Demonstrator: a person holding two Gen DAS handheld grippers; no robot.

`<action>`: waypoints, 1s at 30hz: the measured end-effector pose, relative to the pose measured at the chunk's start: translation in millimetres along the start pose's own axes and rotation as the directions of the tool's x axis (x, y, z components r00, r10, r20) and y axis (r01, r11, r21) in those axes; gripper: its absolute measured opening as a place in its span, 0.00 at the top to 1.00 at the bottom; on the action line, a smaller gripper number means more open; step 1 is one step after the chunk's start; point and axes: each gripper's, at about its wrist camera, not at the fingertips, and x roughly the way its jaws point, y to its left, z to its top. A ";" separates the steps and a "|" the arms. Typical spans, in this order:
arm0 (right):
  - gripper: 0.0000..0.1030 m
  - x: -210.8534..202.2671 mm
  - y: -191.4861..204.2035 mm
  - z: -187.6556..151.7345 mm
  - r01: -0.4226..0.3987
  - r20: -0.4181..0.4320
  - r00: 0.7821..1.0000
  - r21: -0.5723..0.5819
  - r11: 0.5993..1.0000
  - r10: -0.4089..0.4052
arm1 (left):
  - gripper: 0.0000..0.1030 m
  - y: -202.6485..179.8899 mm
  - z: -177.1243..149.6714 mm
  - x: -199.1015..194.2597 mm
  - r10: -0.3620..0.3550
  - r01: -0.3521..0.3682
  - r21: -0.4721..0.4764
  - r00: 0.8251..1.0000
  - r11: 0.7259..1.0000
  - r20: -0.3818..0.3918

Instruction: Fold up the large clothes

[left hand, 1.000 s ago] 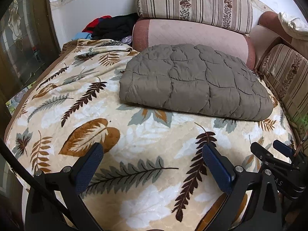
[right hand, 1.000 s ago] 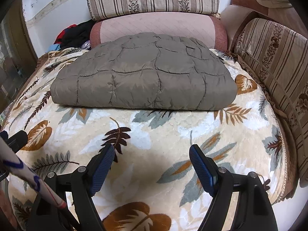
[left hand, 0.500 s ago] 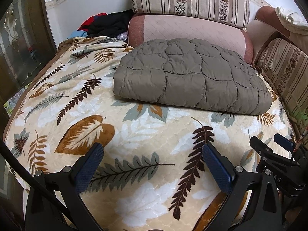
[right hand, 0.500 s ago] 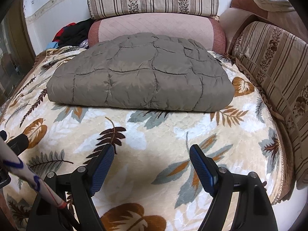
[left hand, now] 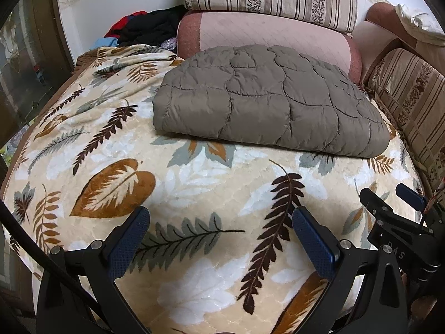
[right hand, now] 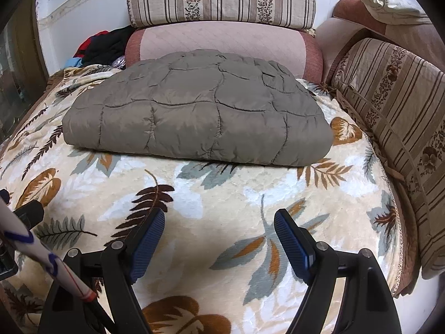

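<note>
Folded grey-brown quilted jacket (left hand: 267, 97) (right hand: 200, 117) lies flat toward the leaf-patterned blanket's (left hand: 194, 183) far edge, against the pink cushion (left hand: 264, 33). Left gripper (left hand: 219, 225) gapes wide, empty, over the near edge; right gripper (right hand: 219, 228) likewise. Only the left view catches the other gripper.

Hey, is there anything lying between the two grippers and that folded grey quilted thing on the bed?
Nothing visible. Only bare leaf-print blanket lies between the left gripper, the right gripper and the quilt; both jaws open.
</note>
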 end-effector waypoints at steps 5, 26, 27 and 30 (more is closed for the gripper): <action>0.18 3.7 -3.4 -0.9 0.012 -0.010 1.000 0.008 1.000 -0.012 | 0.01 -2.6 -1.3 3.9 -0.008 0.008 0.004 1.000 1.000 -0.016; 0.18 16.1 -5.3 -1.8 0.014 -0.037 0.999 0.008 1.000 -0.013 | 0.01 -2.2 -2.2 15.5 0.002 -0.001 0.008 0.999 1.000 -0.039; 0.18 16.6 -5.3 -1.6 0.014 -0.037 0.999 0.006 1.000 -0.014 | 0.01 -2.6 -2.0 15.0 0.002 -0.001 0.009 0.999 1.000 -0.037; 0.18 16.8 -5.2 -1.2 0.013 -0.036 0.999 0.008 1.000 -0.012 | 0.01 -1.9 -1.6 16.7 0.006 -0.006 0.012 0.999 1.000 -0.039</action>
